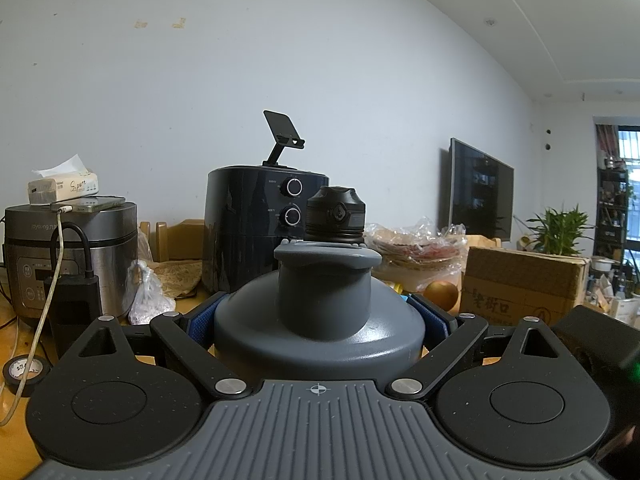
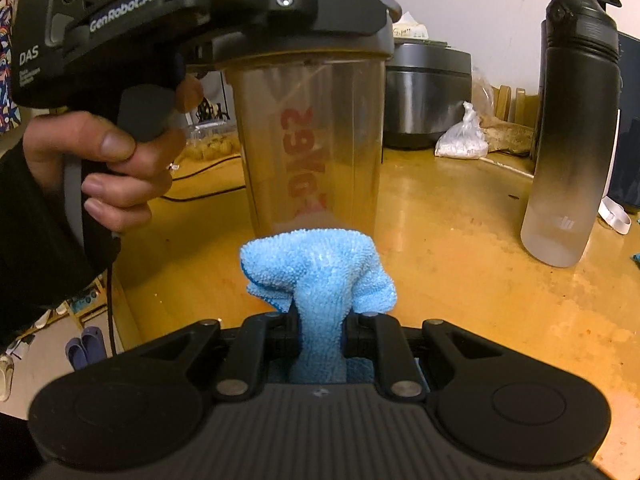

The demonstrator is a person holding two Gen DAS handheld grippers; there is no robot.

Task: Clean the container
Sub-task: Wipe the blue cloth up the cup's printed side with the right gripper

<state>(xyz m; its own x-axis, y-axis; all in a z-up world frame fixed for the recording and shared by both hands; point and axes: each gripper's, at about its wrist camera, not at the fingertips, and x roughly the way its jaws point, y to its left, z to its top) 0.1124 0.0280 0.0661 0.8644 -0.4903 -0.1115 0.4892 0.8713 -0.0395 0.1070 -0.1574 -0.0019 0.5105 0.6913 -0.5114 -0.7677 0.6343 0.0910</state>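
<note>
The left gripper (image 1: 318, 320) has its jaws clamped around the grey lid of the clear shaker container (image 2: 312, 136), holding it upright over the wooden worktop (image 2: 460, 272). The right gripper (image 2: 320, 320), jaws pinched on a blue cloth (image 2: 316, 272), seems to touch the container's base.

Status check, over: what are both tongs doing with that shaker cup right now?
Left tongs clamped on shaker cup's grey lid. Right tongs shut on blue cloth, at cup's base. Black bottle stands clear to one side.
</note>
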